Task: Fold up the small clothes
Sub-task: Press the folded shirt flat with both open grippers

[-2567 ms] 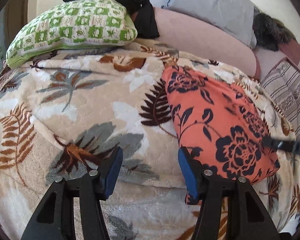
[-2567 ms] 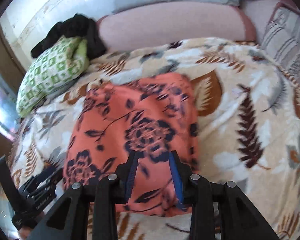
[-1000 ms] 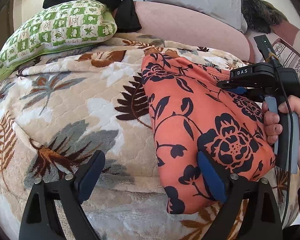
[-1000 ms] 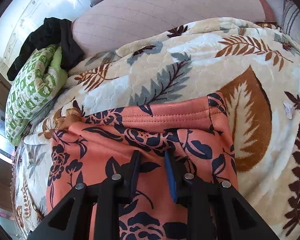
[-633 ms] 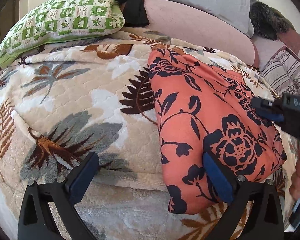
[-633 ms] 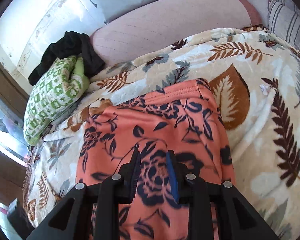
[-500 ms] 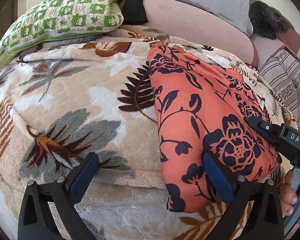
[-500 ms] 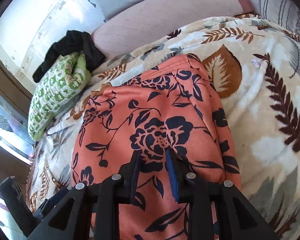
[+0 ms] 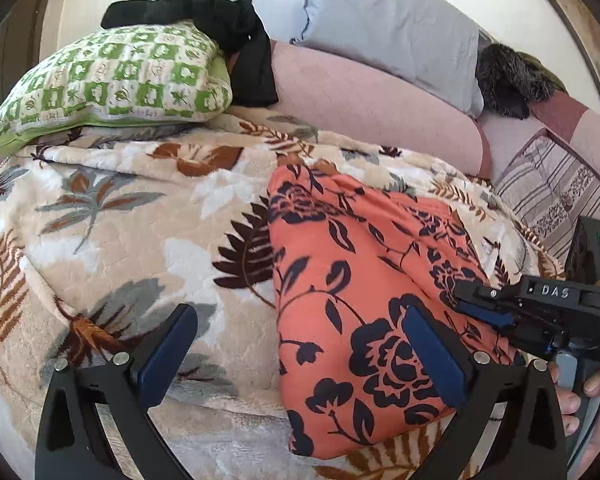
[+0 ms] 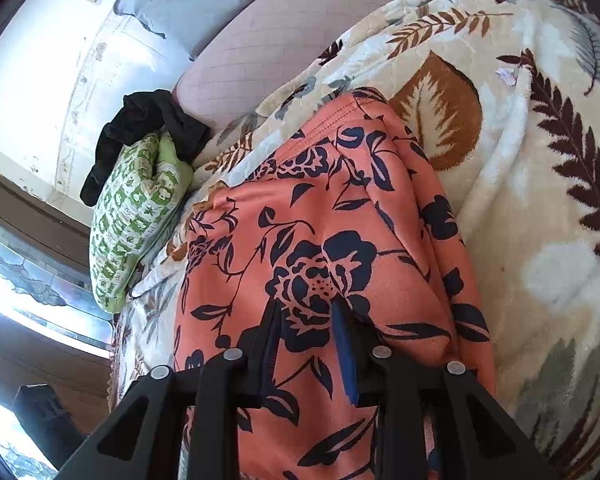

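We see the orange floral garment (image 9: 364, 280) lying on the leaf-print blanket (image 9: 112, 236), at 3 o'clock of the left gripper (image 9: 296, 354), whose jaws gape empty. Right gripper (image 10: 306, 334) is narrowly parted over it, no pinch visible. Soft, light, limp: take a corner or the hem.

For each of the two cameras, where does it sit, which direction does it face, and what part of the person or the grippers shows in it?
Left wrist: sits on the left gripper, looks down across the leaf blanket to the green pillow; shows its wide-open fingers, the right gripper, a hand.
Right wrist: sits on the right gripper, looks along the orange floral garment; shows its narrow fingers.
Shared: garment, blanket, green pillow, black cloth.
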The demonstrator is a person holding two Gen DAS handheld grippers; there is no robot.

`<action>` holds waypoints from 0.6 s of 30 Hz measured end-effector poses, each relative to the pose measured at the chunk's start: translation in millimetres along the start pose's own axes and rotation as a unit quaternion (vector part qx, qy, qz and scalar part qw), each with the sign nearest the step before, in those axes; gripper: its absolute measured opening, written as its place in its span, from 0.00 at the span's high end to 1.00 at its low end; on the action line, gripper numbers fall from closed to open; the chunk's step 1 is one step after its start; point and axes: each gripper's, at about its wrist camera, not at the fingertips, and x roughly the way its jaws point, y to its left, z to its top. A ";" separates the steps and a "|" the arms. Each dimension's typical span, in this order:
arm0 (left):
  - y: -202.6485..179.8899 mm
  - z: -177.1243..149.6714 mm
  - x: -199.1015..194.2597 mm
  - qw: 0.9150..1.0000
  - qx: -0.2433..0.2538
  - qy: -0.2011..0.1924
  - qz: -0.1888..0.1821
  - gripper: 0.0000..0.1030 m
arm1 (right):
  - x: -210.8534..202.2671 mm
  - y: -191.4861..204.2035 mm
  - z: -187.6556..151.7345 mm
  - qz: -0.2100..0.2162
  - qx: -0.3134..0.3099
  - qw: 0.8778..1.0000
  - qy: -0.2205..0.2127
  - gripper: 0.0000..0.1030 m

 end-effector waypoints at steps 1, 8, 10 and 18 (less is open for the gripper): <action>-3.0 -4.8 12.7 1.000 0.005 0.031 0.005 0.00 | -0.1 -1.3 0.1 0.004 0.004 1.000 0.002 0.70; -3.4 -16.7 34.3 0.997 -0.013 0.077 0.019 0.00 | -0.6 -5.7 0.2 0.014 0.013 1.000 0.005 0.70; -5.1 -17.8 33.6 0.997 -0.006 0.072 0.022 0.00 | -0.7 -6.0 0.0 0.014 0.015 1.000 0.005 0.70; -6.6 -18.1 32.3 0.997 0.013 0.077 0.024 0.00 | -0.9 -5.2 -0.4 0.012 0.013 1.000 0.001 0.70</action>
